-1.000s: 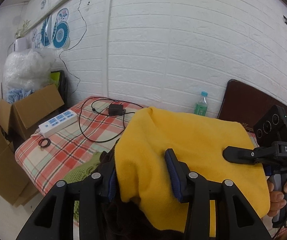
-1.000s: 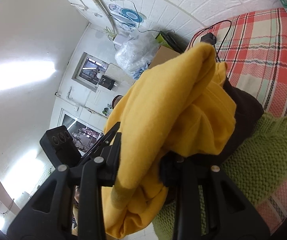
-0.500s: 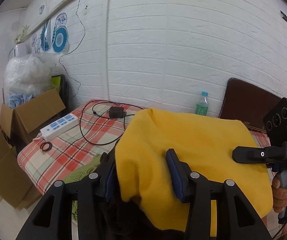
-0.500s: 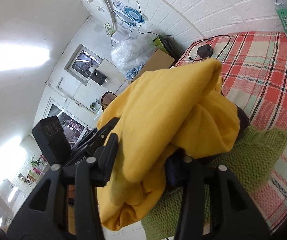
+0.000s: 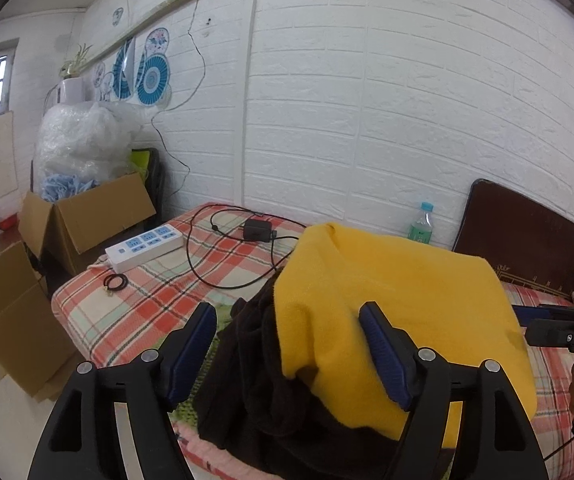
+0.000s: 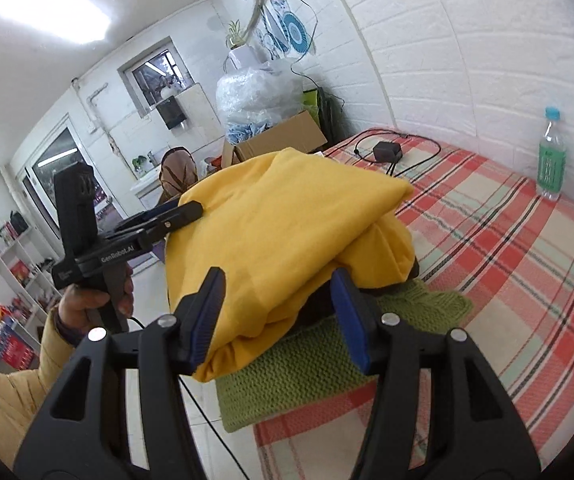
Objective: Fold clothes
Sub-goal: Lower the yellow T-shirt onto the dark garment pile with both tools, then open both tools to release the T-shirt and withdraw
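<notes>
Two grippers, left gripper (image 5: 289,338) and right gripper (image 6: 277,314), jaws just opening, released, flank the folded yellow garment (image 5: 399,320) atop a dark garment (image 5: 263,380) near the bed (image 5: 135,300) edge; lower layers mostly hidden.

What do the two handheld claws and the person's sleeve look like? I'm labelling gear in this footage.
Each claw is matte black plastic with two triangular cut-out fingers, silver screws and ribbed blue pads. A boxy black camera block sits on the left one, whose side reads "GenRobot.AI"; a thin black cable hangs below it. The sleeve is padded yellow.
</notes>
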{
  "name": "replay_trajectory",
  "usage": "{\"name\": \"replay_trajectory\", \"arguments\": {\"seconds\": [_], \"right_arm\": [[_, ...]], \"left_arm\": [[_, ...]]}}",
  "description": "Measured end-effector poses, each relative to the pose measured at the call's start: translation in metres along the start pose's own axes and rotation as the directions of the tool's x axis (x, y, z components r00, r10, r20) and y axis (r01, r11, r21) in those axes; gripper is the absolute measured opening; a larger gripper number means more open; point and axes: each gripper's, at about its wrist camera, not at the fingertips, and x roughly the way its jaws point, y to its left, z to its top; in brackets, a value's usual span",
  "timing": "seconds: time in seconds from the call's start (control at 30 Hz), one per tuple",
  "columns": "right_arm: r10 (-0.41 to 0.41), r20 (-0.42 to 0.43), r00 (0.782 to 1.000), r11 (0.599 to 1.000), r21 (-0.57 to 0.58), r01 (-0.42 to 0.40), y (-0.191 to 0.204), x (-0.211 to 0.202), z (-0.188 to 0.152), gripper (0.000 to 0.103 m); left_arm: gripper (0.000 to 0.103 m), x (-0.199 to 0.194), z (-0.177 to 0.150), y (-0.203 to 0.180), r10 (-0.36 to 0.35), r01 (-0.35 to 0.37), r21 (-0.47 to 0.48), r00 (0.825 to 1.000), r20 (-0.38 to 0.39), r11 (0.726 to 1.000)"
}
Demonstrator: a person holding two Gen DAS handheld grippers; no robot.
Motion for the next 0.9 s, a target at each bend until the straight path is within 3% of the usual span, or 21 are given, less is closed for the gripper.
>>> {"name": "replay_trajectory", "arguments": {"seconds": [0.1, 0.2, 0.3, 0.43, 0.53, 0.63, 0.9], "right_arm": [[-0.041, 0.033, 0.999, 0.997, -0.072, 0.043, 0.012, -0.013, 0.001, 0.057], [-0.019, 0.048, 0.999, 0.99, -0.142, 0.026, 0.027, -0.012, 0.002, 0.057], [0.002, 0.008, 1.0, 0.983, -0.181, 0.0, 0.038, 0.012, 0.0, 0.057], [-0.021, -0.052, 0.998, 0.983, -0.185, 0.011, 0.036, 0.054, -0.007, 0.057], [-0.019, -0.041, 0.999, 0.984, -0.175, 0.011, 0.036, 0.065, -0.003, 0.058], [-0.007, -0.034, 0.999, 0.986, -0.166, 0.002, 0.036, 0.075, 0.005, 0.058], [-0.054, -0.075, 0.996, 0.978, -0.207, 0.038, 0.045, 0.125, 0.013, 0.06]], "left_arm": [[0.075, -0.021, 0.0, 0.0, 0.038, -0.039, 0.006, 0.998, 0.052, 0.999], [0.076, -0.037, 0.005, -0.013, 0.0, -0.006, 0.056, 0.994, 0.11, 0.998], [0.076, -0.041, 0.009, -0.03, -0.049, 0.031, 0.124, 0.989, 0.14, 0.992], [0.076, -0.016, 0.006, -0.044, -0.116, 0.1, 0.167, 0.99, 0.086, 0.981], [0.076, 0.009, -0.001, -0.041, -0.101, 0.096, 0.169, 0.995, 0.025, 0.981], [0.077, 0.029, -0.004, -0.021, -0.091, 0.092, 0.113, 0.996, -0.02, 0.989], [0.079, 0.047, -0.012, 0.017, -0.013, 0.014, 0.028, 0.998, -0.06, 1.0]]}}
